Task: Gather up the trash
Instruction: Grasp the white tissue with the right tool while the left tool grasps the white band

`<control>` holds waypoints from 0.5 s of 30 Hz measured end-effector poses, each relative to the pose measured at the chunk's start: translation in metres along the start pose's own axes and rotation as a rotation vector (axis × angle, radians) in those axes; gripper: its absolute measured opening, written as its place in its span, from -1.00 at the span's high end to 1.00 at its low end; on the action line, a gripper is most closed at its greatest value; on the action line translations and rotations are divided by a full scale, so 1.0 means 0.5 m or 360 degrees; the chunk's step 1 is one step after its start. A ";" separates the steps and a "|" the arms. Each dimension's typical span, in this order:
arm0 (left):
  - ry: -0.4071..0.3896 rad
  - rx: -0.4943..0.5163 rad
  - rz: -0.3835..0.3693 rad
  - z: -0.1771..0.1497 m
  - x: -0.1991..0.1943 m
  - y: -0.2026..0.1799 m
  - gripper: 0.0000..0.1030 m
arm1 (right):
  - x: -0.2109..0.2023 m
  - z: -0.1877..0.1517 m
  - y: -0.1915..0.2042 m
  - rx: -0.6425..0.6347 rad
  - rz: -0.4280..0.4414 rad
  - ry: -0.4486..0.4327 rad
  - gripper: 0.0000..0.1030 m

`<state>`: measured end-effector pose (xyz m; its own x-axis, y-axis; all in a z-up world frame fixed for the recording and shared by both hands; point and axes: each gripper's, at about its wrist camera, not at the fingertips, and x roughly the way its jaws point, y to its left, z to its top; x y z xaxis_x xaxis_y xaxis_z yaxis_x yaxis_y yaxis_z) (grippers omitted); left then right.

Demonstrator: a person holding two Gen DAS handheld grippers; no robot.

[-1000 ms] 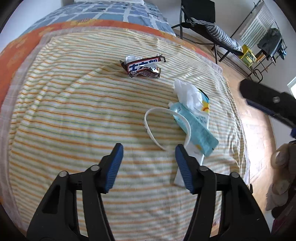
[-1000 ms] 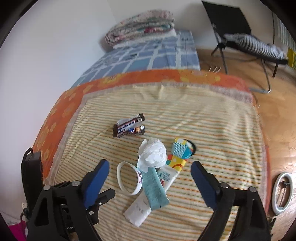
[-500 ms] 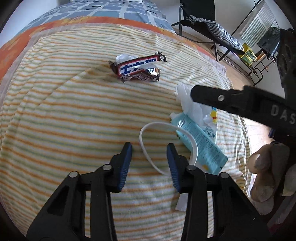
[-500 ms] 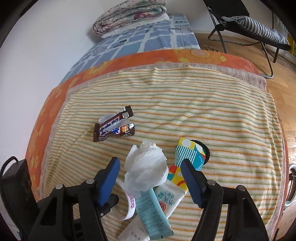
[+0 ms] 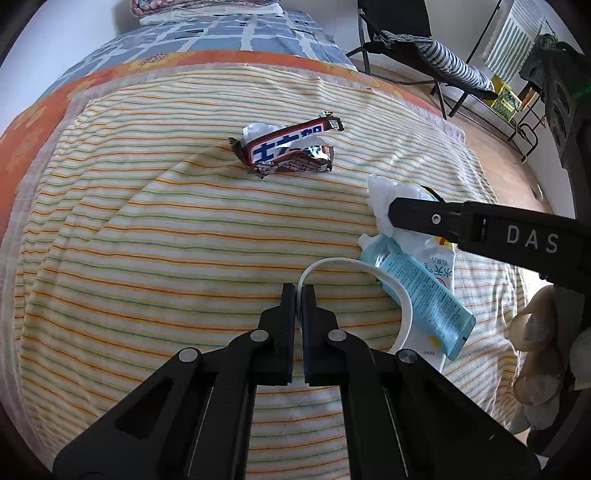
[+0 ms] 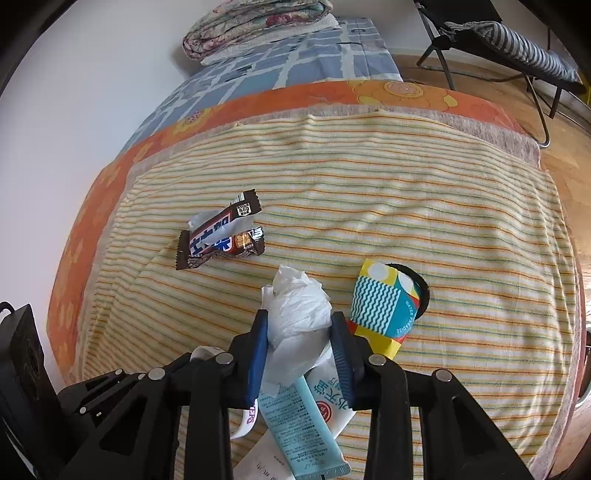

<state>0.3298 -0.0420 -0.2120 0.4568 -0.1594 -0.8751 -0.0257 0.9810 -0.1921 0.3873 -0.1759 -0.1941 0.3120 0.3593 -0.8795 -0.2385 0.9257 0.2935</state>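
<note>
My left gripper (image 5: 299,292) is shut on the near left end of a white plastic band (image 5: 369,271) lying on the striped blanket (image 5: 147,240). My right gripper (image 6: 299,332) points down over a crumpled white tissue (image 6: 299,314); its jaws are closing, and both blue pads (image 6: 258,336) touch the tissue's sides. A torn brown candy wrapper (image 6: 221,236) lies apart to the far left, also in the left wrist view (image 5: 288,151). Under the tissue lie a teal tube (image 6: 299,424) and a white tube (image 6: 332,402). A patterned paper cup (image 6: 384,302) lies on its side to the right.
Folded quilts (image 6: 258,26) sit at the head of the bed. A folding chair (image 5: 406,40) and a drying rack (image 5: 517,44) stand on the wooden floor (image 6: 480,74) beyond the bed's right edge. A hand (image 5: 535,350) shows at the right.
The left jaws shut onto the white band. The right gripper came down over the tissue and its jaws narrowed around it.
</note>
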 end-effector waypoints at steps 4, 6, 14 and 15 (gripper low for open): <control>-0.0017 -0.0005 0.0013 -0.002 -0.017 0.008 0.99 | -0.017 -0.006 0.000 0.0013 0.0024 -0.0034 0.39; -0.0027 0.0005 0.0021 -0.002 -0.026 0.010 0.99 | -0.027 -0.008 0.002 0.0010 0.0025 -0.0047 0.39; -0.0067 0.0016 0.0049 -0.008 -0.074 0.027 0.99 | -0.079 -0.022 0.023 -0.0025 0.0041 -0.0104 0.39; -0.0072 0.0015 0.0050 -0.008 -0.081 0.028 0.99 | -0.087 -0.025 0.028 -0.0042 0.0033 -0.0111 0.39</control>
<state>0.3073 -0.0224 -0.1812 0.4956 -0.1238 -0.8597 -0.0322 0.9865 -0.1607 0.3587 -0.1800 -0.1564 0.3697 0.3866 -0.8449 -0.2698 0.9148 0.3005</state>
